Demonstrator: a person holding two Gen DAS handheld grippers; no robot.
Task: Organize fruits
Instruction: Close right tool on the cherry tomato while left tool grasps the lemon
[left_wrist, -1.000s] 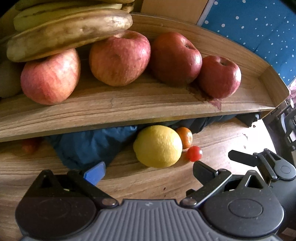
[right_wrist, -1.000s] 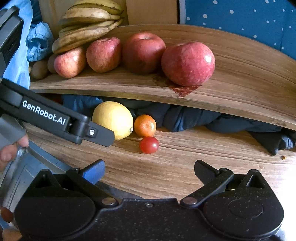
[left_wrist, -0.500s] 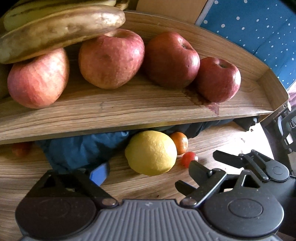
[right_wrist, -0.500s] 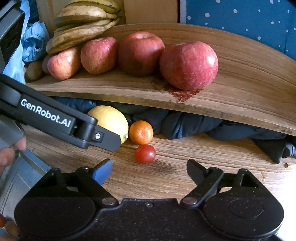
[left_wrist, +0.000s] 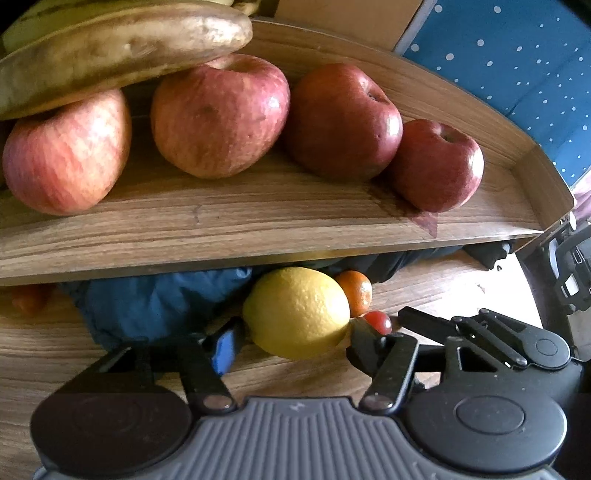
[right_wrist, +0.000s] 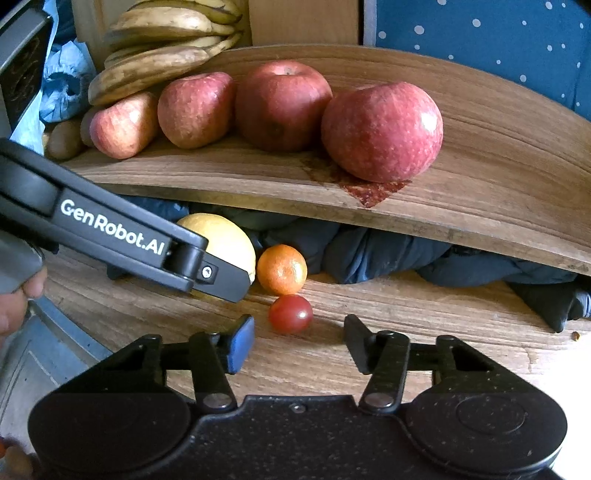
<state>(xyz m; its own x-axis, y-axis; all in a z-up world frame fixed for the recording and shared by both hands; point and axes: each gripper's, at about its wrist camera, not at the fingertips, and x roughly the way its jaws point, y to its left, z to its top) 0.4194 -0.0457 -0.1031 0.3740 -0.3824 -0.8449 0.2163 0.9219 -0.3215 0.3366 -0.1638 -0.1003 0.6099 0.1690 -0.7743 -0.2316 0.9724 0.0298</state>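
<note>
A yellow lemon (left_wrist: 295, 312) lies on the wooden table under a raised shelf, with a small orange (left_wrist: 355, 291) and a cherry tomato (left_wrist: 378, 320) to its right. My left gripper (left_wrist: 293, 341) is open, its fingers on either side of the lemon's near face. In the right wrist view the lemon (right_wrist: 225, 240), orange (right_wrist: 282, 268) and tomato (right_wrist: 290, 314) lie just ahead of my open right gripper (right_wrist: 297, 343), which is empty. The left gripper's arm crosses in front of the lemon there.
A wooden shelf (left_wrist: 258, 218) above holds several red apples (left_wrist: 218, 114) and bananas (left_wrist: 122, 55). Dark blue cloth (left_wrist: 155, 302) is bunched under the shelf. The right gripper (left_wrist: 480, 336) sits close to the left one. A blue dotted fabric (right_wrist: 480, 37) is behind.
Both grippers have moved forward toward the fruit. The left gripper's fingers now flank the lemon; the right gripper has come closer to the tomato.
</note>
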